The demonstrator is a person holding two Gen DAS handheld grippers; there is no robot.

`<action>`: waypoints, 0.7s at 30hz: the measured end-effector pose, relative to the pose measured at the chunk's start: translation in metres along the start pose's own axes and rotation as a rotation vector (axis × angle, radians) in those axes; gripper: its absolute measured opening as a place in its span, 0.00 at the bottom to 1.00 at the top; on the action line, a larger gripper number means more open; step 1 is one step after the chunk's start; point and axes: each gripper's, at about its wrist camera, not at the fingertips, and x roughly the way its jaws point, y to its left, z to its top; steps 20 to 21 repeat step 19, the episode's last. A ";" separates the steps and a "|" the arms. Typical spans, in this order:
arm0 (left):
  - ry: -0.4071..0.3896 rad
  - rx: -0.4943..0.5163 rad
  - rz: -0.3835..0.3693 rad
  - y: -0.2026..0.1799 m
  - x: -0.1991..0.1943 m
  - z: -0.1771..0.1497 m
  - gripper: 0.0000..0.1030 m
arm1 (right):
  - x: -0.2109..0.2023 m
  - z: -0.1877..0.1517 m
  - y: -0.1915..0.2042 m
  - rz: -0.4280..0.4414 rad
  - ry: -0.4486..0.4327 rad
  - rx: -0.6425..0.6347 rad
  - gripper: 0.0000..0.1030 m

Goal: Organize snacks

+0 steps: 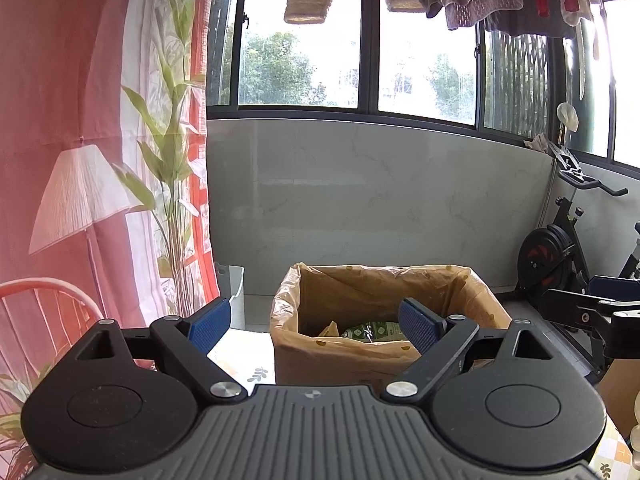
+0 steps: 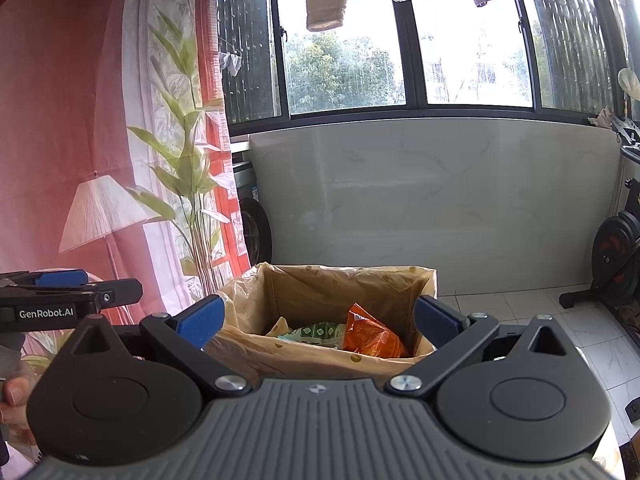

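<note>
Both grippers empty and spread wide: left gripper [image 1: 316, 322] and right gripper [image 2: 318, 320] hover side by side, aimed at the cardboard box [image 2: 320, 360] lined with a plastic bag [image 2: 240, 304]. Snacks sit inside the box: an orange packet [image 2: 370, 338] leaning on a green-white packet [image 2: 320, 332]. Likely just released or lining up for the next grab.

Daylit windows [image 1: 300, 52] above a marble wall [image 1: 380, 200], red curtain [image 2: 52, 120] left.

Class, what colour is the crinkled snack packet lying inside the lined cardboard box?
Orange: the crinkled orange snack packet shows best in the right wrist view, beside a green-patterned packet.
</note>
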 end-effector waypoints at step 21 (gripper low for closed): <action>0.027 -0.014 -0.030 0.002 0.005 -0.005 0.90 | 0.002 -0.003 0.003 0.011 0.014 -0.009 1.00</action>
